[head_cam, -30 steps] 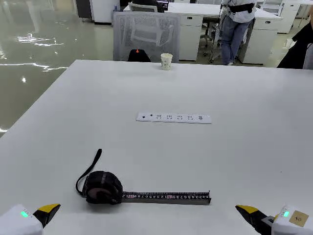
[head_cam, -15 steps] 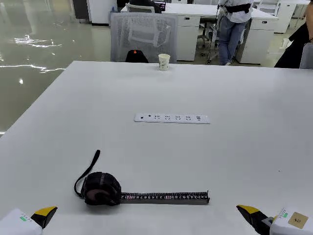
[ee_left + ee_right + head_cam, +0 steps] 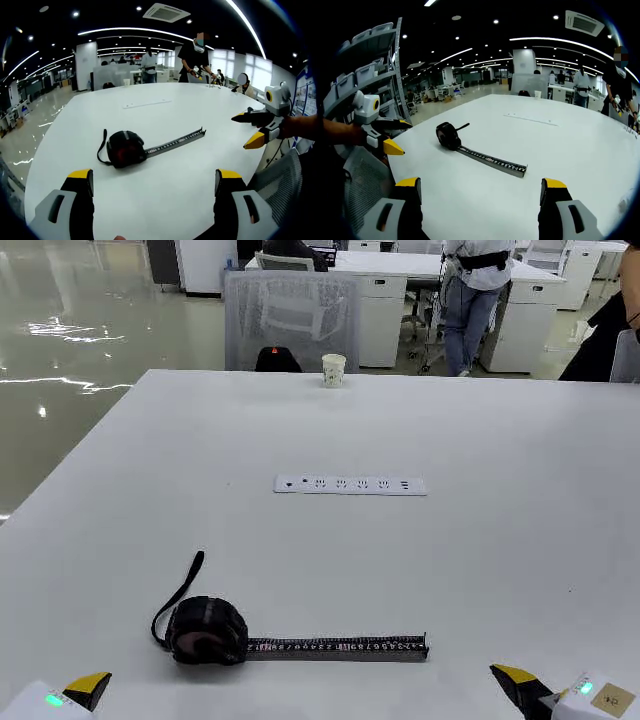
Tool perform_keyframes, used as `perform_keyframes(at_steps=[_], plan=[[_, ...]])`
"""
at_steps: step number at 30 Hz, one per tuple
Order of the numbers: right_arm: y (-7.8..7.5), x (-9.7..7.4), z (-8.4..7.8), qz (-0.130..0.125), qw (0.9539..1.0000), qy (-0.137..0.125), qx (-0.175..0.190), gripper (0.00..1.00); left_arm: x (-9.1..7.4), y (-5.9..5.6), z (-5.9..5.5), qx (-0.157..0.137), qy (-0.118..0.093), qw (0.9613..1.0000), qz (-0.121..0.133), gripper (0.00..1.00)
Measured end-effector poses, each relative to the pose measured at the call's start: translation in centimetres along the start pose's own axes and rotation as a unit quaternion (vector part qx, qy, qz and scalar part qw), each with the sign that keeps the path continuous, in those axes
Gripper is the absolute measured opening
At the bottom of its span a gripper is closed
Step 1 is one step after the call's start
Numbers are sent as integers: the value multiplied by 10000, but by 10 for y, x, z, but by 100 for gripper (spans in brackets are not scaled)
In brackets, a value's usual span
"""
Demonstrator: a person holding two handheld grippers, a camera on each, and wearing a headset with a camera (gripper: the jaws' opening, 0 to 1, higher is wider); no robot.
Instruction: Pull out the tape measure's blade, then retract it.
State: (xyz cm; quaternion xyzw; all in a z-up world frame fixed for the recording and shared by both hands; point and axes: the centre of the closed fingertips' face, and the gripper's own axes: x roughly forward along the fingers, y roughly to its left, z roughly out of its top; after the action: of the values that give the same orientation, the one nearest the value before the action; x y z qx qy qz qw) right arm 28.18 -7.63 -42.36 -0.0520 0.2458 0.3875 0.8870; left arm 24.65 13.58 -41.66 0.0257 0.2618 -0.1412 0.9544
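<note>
Your tape measure [image 3: 207, 631] sat at the lower left of the head view on the tabletop [image 3: 480, 440], its blade [image 3: 337, 646] drawn out rightward. Your left claw [image 3: 154, 182] and right claw [image 3: 479, 185] were both released, clear of it. By my reading, only retraction was left.

Tape blade [image 3: 340, 646] bears numerals, seemingly too small to read.
</note>
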Motion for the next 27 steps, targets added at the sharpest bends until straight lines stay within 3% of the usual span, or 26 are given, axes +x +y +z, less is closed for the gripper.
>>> perform_keyframes(at_steps=[27], plan=[[10, 2, 3, -78, 9999, -48, 115, 99, 0, -8, 0, -221, -44, 9996, 164, 99]])
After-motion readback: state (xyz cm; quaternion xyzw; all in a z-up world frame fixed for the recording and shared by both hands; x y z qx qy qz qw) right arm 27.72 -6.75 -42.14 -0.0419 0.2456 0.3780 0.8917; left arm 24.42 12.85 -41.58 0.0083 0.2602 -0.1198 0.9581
